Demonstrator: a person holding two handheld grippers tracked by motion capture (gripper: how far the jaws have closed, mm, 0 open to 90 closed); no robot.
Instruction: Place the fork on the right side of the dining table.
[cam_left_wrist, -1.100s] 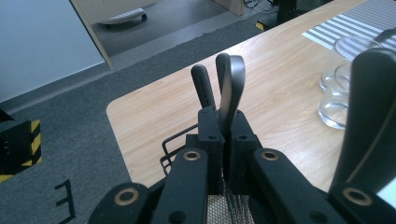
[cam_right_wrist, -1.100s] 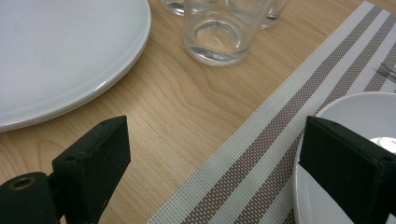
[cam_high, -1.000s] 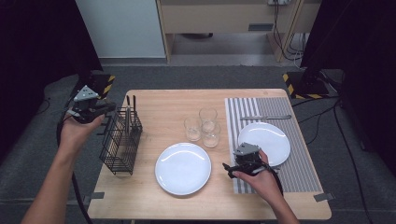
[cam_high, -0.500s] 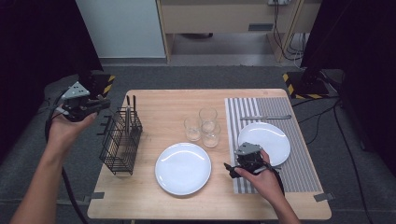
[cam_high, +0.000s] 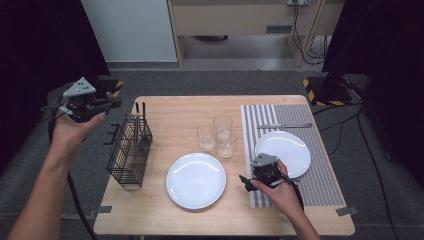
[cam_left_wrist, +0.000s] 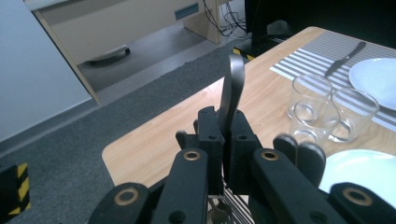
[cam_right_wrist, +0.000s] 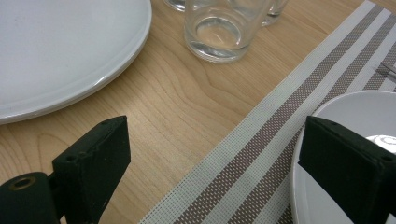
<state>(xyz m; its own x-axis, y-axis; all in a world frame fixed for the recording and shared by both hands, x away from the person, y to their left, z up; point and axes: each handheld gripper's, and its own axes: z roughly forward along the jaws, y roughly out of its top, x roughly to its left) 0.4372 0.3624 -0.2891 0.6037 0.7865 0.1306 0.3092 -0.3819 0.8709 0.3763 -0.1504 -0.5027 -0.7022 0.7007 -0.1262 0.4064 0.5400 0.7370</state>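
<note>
My left gripper (cam_high: 114, 103) hangs in the air above the table's left edge, over the black wire cutlery basket (cam_high: 129, 150). In the left gripper view its jaws (cam_left_wrist: 223, 126) are shut on a slim grey metal utensil handle (cam_left_wrist: 232, 88) that sticks out past the pads. The utensil's other end is hidden, so I cannot tell what kind it is. My right gripper (cam_high: 261, 172) rests low on the table near the front, open. In the right gripper view (cam_right_wrist: 215, 158) its pads stand wide apart over the wood and the striped placemat (cam_right_wrist: 261, 154), holding nothing.
A white plate (cam_high: 195, 180) lies at the front centre and another (cam_high: 282, 152) on the striped placemat (cam_high: 320, 170) at the right. Three clear glasses (cam_high: 220, 135) stand together mid-table. A knife (cam_high: 285, 126) lies behind the right plate. Dark utensils stand in the basket.
My left hand has risen and drifted slightly left, away from the basket, with the utensil in its jaws. The right hand has stayed put.
</note>
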